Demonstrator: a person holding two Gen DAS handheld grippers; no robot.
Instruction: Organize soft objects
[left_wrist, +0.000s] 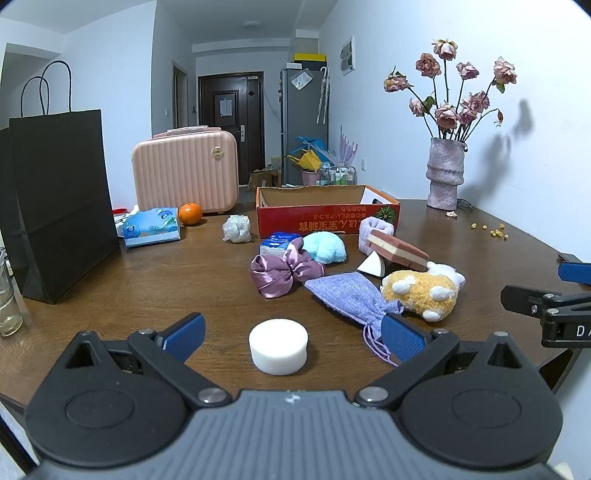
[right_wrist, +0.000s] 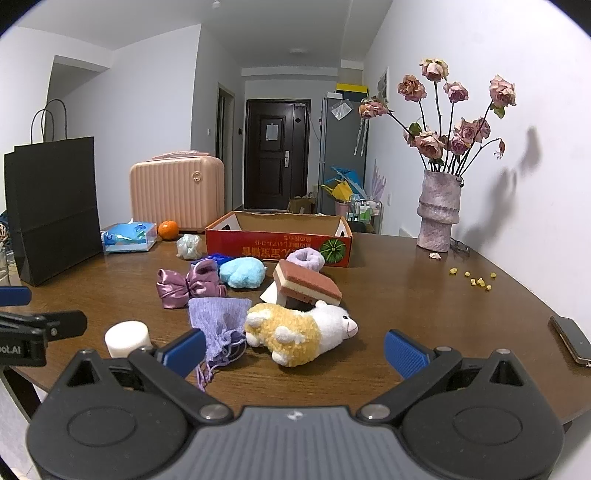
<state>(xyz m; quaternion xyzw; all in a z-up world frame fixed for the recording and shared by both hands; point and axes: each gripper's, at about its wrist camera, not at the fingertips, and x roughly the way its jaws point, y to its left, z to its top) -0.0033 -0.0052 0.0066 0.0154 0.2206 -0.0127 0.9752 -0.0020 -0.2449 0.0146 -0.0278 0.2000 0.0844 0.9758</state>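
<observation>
Soft objects lie on the brown table: a white round sponge (left_wrist: 278, 346) (right_wrist: 126, 338), a lilac drawstring pouch (left_wrist: 345, 295) (right_wrist: 218, 320), a yellow-and-white plush sheep (left_wrist: 423, 289) (right_wrist: 301, 331), a purple satin bow (left_wrist: 284, 271) (right_wrist: 187, 283), a blue fluffy toy (left_wrist: 325, 248) (right_wrist: 242, 271), a pink layered sponge (left_wrist: 397, 250) (right_wrist: 308, 288) and a lilac scrunchie (left_wrist: 375, 229) (right_wrist: 306, 257). A red cardboard box (left_wrist: 325, 218) (right_wrist: 277, 246) stands open behind them. My left gripper (left_wrist: 293, 338) is open, low, with the white sponge between its fingers. My right gripper (right_wrist: 295, 349) is open, just short of the sheep.
A black paper bag (left_wrist: 55, 203) stands at the left, a pink case (left_wrist: 186, 171), tissue pack (left_wrist: 151, 226) and orange (left_wrist: 190, 213) behind. A vase of dried roses (left_wrist: 445, 173) stands at the back right. A phone (right_wrist: 571, 339) lies near the right edge.
</observation>
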